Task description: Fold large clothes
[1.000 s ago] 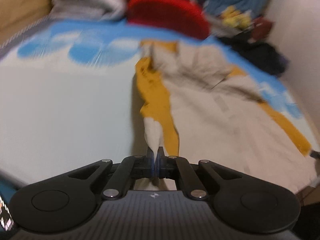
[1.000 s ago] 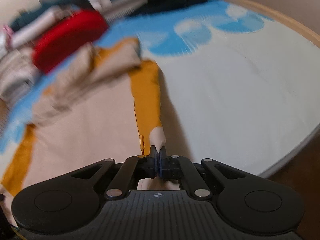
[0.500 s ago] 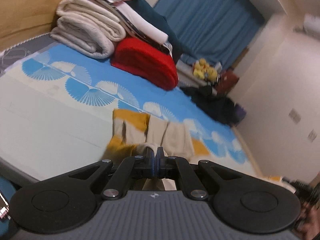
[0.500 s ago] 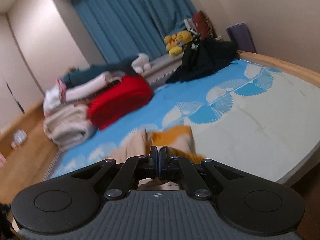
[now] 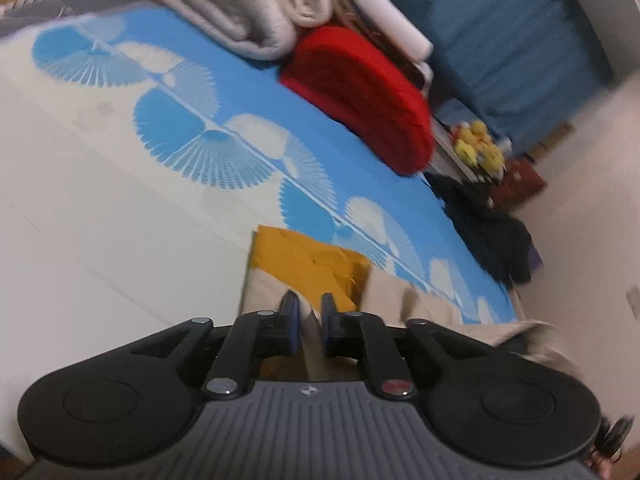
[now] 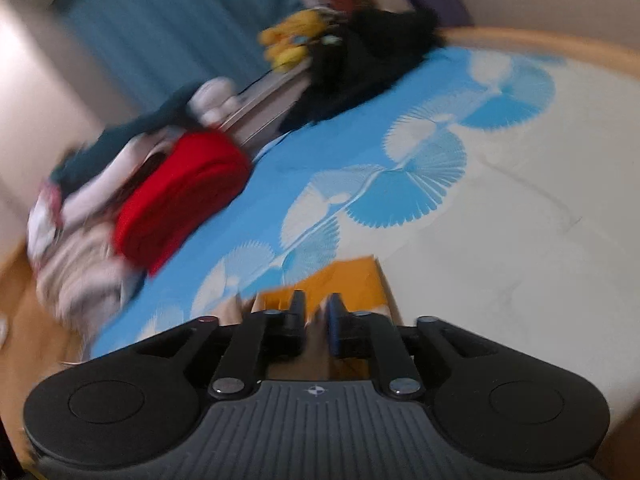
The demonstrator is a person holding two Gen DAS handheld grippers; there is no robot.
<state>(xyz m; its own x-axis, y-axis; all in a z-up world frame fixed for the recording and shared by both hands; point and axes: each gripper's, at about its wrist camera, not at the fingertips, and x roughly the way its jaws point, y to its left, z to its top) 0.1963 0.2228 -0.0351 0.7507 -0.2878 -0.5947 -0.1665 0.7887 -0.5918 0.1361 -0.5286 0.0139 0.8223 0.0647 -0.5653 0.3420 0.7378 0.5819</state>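
A beige and mustard-yellow garment (image 5: 308, 264) lies folded on the bed, just past my left gripper (image 5: 307, 306). The left fingers stand a little apart with beige cloth showing loosely between them. In the right wrist view the same garment (image 6: 352, 280) lies right under and ahead of my right gripper (image 6: 316, 308). Its fingers are also parted, with cloth visible in the gap but not pinched. Most of the garment is hidden below both grippers.
The bed sheet (image 5: 100, 220) is white with blue fan patterns. A red folded cloth (image 5: 360, 96) and rolled grey blankets (image 5: 248, 4) sit at the far side. A black clothes heap (image 5: 488, 232) and yellow plush toy (image 6: 292, 44) lie by the blue curtain.
Both grippers carried the garment's edge up and over, came down on the folded stack, and opened. Both were shut on cloth before; now the fingers are parted.
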